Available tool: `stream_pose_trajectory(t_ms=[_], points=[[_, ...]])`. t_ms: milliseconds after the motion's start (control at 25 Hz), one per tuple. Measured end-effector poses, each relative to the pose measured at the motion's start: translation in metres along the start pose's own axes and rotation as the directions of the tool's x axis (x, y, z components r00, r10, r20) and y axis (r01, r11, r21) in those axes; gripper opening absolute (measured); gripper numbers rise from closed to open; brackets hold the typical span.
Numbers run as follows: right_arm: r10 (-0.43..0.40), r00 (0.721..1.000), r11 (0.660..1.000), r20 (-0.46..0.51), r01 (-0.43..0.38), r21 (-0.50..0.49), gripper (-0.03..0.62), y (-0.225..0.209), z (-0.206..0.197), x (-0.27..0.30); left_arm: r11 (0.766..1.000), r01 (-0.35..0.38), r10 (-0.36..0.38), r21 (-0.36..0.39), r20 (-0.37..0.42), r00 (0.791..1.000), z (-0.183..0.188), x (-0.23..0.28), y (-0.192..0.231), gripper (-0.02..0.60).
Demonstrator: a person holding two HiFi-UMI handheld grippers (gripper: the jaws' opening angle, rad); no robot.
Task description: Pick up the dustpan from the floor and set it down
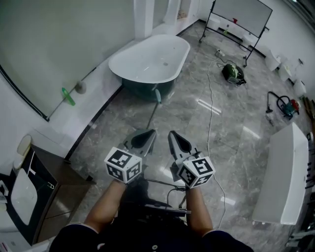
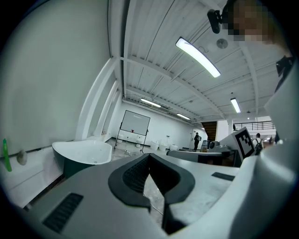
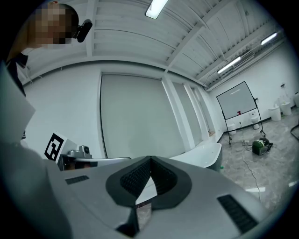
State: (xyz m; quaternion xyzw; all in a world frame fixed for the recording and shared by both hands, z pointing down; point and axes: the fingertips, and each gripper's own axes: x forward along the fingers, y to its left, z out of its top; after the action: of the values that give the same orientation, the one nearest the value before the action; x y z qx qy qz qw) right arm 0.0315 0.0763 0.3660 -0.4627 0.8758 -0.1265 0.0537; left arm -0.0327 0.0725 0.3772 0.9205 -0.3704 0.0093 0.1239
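In the head view both grippers are held side by side at waist height, pointing toward the bathtub. My left gripper (image 1: 149, 134) is shut with nothing between its jaws, and the left gripper view shows its tips (image 2: 148, 156) meeting. My right gripper (image 1: 172, 135) is shut and empty too, with its tips (image 3: 150, 159) touching in the right gripper view. A thin long handle with a teal grip (image 1: 153, 110) rises from the floor just ahead of the left gripper. Its lower end is hidden behind that gripper. I see no dustpan blade.
A white bathtub (image 1: 150, 59) stands ahead by the wall ledge. A cable (image 1: 210, 113) runs across the grey floor to a green device (image 1: 233, 74). A whiteboard (image 1: 241, 12) is at the back, a long white bench (image 1: 283, 172) on the right, and a dark cabinet (image 1: 47, 184) on the left.
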Motion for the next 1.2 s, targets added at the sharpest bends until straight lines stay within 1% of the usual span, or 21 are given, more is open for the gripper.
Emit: stream_pose_trajectory(t_ms=[160, 320, 520, 680, 840, 1000, 1200], points=[[-0.017, 1.0, 1.0, -0.022, 0.017, -0.023, 0.006, -0.011, 0.008, 0.047, 1.0, 0.017, -0.017, -0.006, 0.005, 1.0, 0.015, 0.022, 0.044, 0.014], [-0.042, 0.999, 0.998, -0.025, 0.041, -0.036, 0.006, -0.02, 0.018, 0.088, 0.999, 0.052, -0.052, -0.002, -0.001, 0.999, 0.029, 0.041, 0.079, 0.014], [-0.073, 0.997, 0.996, -0.015, 0.072, -0.045, 0.006, -0.032, 0.033, 0.127, 0.996, 0.09, -0.09, 0.002, -0.009, 0.996, 0.046, 0.062, 0.111, 0.014], [-0.089, 0.996, 0.995, -0.007, 0.088, -0.051, 0.006, -0.044, 0.041, 0.144, 0.994, 0.113, -0.113, 0.008, -0.01, 0.994, 0.054, 0.079, 0.123, 0.014], [-0.086, 0.996, 0.995, -0.004, 0.086, -0.051, 0.006, -0.054, 0.044, 0.154, 0.993, 0.116, -0.116, 0.006, -0.008, 0.993, 0.057, 0.091, 0.13, 0.014], [-0.058, 0.998, 0.997, -0.002, 0.058, -0.046, 0.006, -0.064, 0.049, 0.163, 0.995, 0.097, -0.097, 0.006, -0.007, 0.995, 0.059, 0.103, 0.133, 0.014], [-0.005, 1.0, 0.998, 0.006, 0.005, -0.059, 0.006, -0.076, 0.058, 0.17, 0.998, 0.053, -0.053, 0.02, -0.001, 0.999, 0.063, 0.115, 0.132, 0.014]])
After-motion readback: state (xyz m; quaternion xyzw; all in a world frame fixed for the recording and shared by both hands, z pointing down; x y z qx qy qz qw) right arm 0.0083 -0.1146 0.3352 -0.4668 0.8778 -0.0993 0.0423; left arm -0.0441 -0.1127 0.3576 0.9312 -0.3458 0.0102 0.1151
